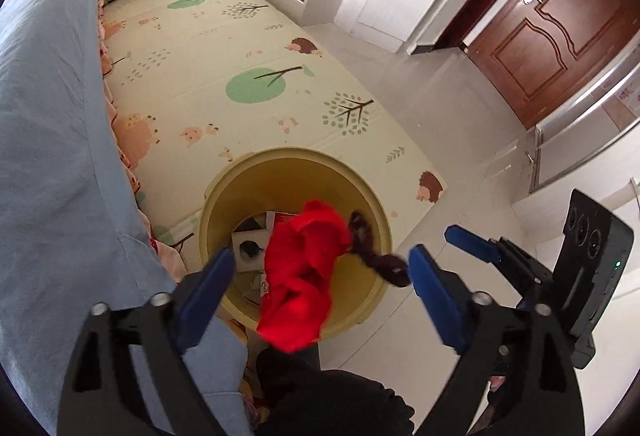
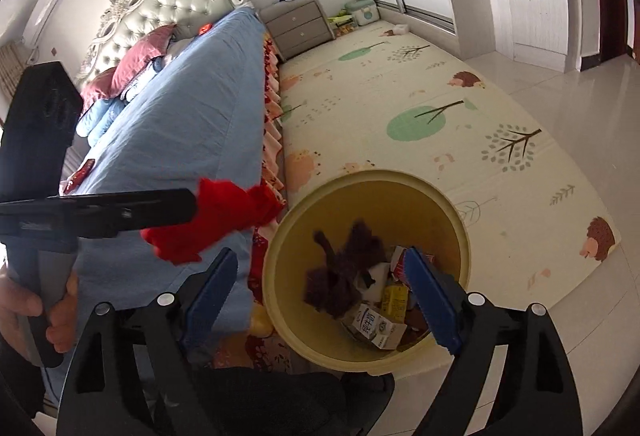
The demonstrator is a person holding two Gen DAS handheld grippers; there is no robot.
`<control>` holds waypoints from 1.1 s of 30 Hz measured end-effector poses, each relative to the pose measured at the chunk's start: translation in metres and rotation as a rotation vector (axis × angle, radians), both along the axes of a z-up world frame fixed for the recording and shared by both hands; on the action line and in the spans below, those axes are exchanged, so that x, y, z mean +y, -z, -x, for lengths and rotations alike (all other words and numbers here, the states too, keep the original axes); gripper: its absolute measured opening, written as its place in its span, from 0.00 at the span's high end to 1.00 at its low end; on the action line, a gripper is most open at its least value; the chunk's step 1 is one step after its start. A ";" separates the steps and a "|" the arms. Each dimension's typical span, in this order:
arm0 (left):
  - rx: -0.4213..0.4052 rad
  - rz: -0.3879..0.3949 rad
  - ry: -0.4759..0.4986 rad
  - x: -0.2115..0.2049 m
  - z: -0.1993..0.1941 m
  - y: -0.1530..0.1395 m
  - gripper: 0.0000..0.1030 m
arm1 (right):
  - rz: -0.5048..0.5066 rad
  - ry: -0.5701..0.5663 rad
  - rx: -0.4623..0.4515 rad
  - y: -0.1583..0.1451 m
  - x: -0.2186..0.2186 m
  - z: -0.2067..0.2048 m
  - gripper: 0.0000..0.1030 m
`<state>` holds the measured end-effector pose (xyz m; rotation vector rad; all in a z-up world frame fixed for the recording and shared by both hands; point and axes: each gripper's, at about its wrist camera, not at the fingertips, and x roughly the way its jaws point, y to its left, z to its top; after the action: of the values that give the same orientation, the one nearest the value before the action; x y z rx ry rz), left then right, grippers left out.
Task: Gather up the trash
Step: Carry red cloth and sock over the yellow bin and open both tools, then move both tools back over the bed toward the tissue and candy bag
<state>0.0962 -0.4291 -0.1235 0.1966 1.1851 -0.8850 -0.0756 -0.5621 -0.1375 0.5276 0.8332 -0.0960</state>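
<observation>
A patterned play mat point(image 2: 400, 123) is covering pale floor tiles point(image 1: 452, 115) beside a bed point(image 2: 180, 107) with tufted headboard point(image 2: 168, 7). A brown door point(image 1: 560, 31) is standing right; daylight is filling the room.

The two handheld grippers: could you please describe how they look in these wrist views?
Both match. The left gripper and right gripper each have black angular linkage arms with silver round pivot pins, ending in blue jaws with serrated inner faces. A black boxy camera housing sits behind each, the right one's showing a small green light. No cables show.
</observation>
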 end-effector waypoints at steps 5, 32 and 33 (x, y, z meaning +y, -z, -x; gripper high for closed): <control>0.016 -0.022 -0.013 0.001 -0.003 0.007 0.10 | -0.100 0.023 0.019 0.019 -0.007 0.004 0.26; -0.177 0.071 -0.066 0.068 0.009 -0.064 0.10 | -0.013 -0.086 -0.082 -0.051 0.051 0.000 0.25; -0.191 0.074 -0.081 0.078 0.008 -0.068 0.10 | -0.009 -0.097 -0.092 -0.055 0.056 -0.002 0.24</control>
<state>0.0884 -0.3512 -0.0557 0.1677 0.9752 -0.8187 -0.0738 -0.5064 -0.0824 0.4956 0.7682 0.0207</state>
